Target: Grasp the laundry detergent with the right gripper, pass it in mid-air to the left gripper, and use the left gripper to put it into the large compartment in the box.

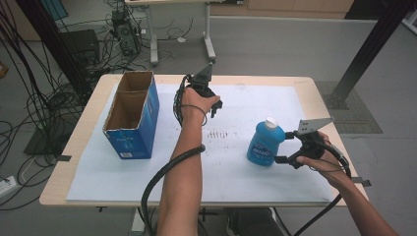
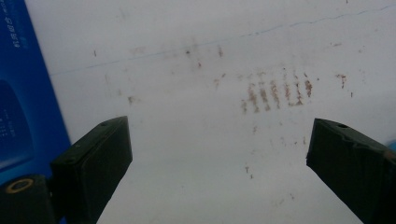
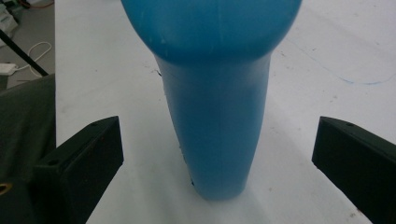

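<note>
High view, nearest the person: two forearms enter from the bottom edge, each hand holding a two-jaw gripper with a black cable trailing back off the table. The right gripper (image 1: 285,146), topped by a grey three-cornered plate, sits near the right edge of the table (image 1: 59,191), its jaws spread wide on either side of the blue bottle (image 1: 265,142) without touching it. The bottle stands upright on the white sheet (image 1: 231,177), right of centre, with a white cap (image 1: 270,123) and a printed label facing the person.

Right gripper view: the bottle's blue body (image 3: 217,116) rises between the two black jaws, with clear white sheet showing on both sides of it, so the jaws grip nothing.

Farther off, mid-table: a patch of short brownish marks (image 1: 219,133) on the sheet lies between the two grippers. The left gripper (image 1: 214,105) is held above the sheet beyond these marks, just right of the box.

Left gripper view: the jaws stand wide apart and empty over the stained sheet; the brownish marks (image 2: 275,93) lie ahead, and a blue box wall (image 2: 23,102) runs along the left edge.

Far left of the table: an open-topped blue cardboard box (image 1: 133,118) with two compartments, both showing bare brown interior. Beyond the table: floor, cables and table legs.
</note>
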The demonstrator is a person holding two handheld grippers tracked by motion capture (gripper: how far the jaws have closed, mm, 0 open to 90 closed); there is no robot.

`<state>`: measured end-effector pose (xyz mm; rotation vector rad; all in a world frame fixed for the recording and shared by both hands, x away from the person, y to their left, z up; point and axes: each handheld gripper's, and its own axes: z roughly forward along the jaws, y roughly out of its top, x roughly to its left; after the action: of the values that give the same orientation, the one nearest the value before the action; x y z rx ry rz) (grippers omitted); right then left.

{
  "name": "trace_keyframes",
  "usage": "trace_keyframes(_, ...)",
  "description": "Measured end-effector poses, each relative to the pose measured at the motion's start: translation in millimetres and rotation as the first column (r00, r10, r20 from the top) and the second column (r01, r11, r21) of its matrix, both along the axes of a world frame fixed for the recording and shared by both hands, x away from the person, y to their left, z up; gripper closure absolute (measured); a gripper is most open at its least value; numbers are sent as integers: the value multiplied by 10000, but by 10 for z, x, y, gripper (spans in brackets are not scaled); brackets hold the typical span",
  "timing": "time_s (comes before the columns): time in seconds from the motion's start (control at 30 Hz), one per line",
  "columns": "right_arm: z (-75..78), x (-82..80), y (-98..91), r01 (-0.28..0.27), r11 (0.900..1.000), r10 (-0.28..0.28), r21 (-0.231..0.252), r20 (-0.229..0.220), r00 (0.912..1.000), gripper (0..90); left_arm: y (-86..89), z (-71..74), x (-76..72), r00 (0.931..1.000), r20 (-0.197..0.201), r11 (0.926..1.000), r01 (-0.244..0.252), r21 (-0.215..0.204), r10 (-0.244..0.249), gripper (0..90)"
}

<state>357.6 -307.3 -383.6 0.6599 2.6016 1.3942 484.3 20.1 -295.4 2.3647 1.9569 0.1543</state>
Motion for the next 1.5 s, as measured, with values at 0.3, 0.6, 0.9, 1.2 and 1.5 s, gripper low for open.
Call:
trace_keyframes(0.3, -89, -8, 138, 327, 9982, -349, 509, 421, 9985, 15, -6, -7, 1, 10000, 65, 10000, 16, -10, -16, 71)
trace_keyframes(0.6, -141, -11, 208, 693, 9930, -768, 957, 768, 9941, 11, -14, -14, -7, 10000, 54, 10000, 59, -47, -59, 71)
trace_keyframes(0.9, -194, -6, 288, 822, 9889, -940, 1242, 927, 9912, 9, -9, -21, -3, 10000, 55, 10000, 69, -8, -69, 71)
trace_keyframes(1.2, -210, -2, 324, 967, 9838, -1136, 1511, 1075, 9877, 7, -16, -15, -3, 9999, 79, 9999, 106, -63, -106, 71)
trace_keyframes(1.5, -209, -1, 326, 1080, 9809, -1272, 1619, 1129, 9854, 6, -12, -22, -3, 9999, 48, 9999, 99, -54, -99, 72)
